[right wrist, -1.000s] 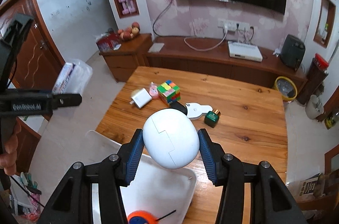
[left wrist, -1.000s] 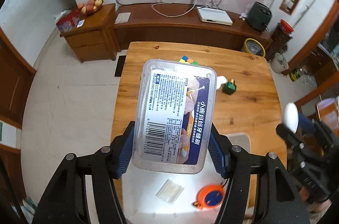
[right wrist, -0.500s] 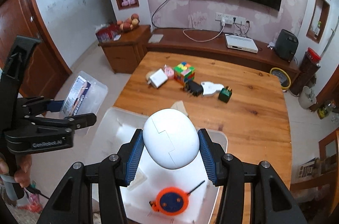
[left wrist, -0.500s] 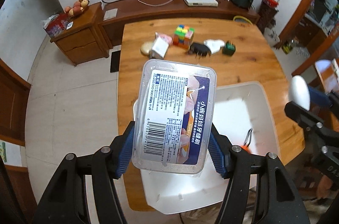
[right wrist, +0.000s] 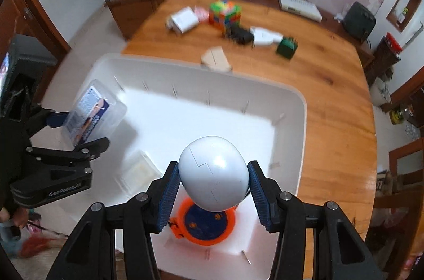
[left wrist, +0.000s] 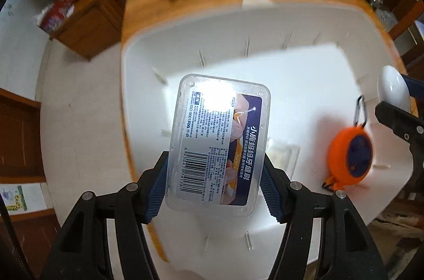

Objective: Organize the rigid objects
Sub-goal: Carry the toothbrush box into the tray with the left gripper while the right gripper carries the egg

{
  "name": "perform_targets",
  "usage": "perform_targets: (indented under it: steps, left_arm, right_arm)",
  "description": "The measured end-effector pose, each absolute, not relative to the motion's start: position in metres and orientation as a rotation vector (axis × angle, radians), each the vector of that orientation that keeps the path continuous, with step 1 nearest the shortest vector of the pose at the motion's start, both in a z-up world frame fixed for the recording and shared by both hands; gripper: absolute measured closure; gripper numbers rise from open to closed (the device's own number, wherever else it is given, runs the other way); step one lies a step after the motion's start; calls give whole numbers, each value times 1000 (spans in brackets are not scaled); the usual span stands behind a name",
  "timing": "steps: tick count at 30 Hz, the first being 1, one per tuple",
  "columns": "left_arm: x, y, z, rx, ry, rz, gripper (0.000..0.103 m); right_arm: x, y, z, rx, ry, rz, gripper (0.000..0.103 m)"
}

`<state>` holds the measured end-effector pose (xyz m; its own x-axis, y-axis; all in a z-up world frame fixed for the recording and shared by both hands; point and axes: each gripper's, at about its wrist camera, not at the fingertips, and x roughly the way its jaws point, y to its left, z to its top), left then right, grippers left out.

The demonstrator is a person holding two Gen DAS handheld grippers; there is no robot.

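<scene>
Both grippers have dropped over the white plastic bin (right wrist: pixel 299 121), the left gripper (left wrist: pixel 214 187) clamping the clear labelled plastic box (left wrist: pixel 218 139) and the right gripper (right wrist: pixel 212 189) clamping the white egg-shaped shell (right wrist: pixel 213 172), probably ready for release.

Right tongs (right wrist: pixel 214 186) clamp a white egg (right wrist: pixel 213 172) above the orange tape measure (right wrist: pixel 205 225) in the white bin (right wrist: pixel 300 126).

We see a clear, glossy plastic box (left wrist: pixel 217 139) with a printed paper label, and a smooth, shiny white egg-shaped shell (right wrist: pixel 214 172). The white bin (right wrist: pixel 300 121) looks like matt plastic, the table (right wrist: pixel 336 99) like varnished wood with a soft sheen. The ribbed blue pads (right wrist: pixel 169 196) look rubbery, on matt black fingers (right wrist: pixel 294 216).
</scene>
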<state>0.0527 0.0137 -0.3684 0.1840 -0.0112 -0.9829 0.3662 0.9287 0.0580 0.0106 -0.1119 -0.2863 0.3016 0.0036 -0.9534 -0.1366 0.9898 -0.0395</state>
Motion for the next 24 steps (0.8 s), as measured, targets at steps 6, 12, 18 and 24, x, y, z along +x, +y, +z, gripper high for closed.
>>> perform_targets:
  steps: [6, 12, 18, 24]
  left_arm:
    - [42, -1, -391, 430, 1349, -284, 36]
    - [42, -5, -397, 446, 1338, -279, 37]
    - [41, -14, -401, 473, 1320, -293, 36]
    - [43, -13, -392, 405, 1333, -318, 17]
  right_arm:
    - [15, -103, -332, -184, 1364, 90, 51]
    - [22, -108, -355, -196, 1421, 57, 51]
    - [22, -112, -370, -187, 1475, 42, 44]
    - [15, -113, -364, -196, 1451, 38, 30]
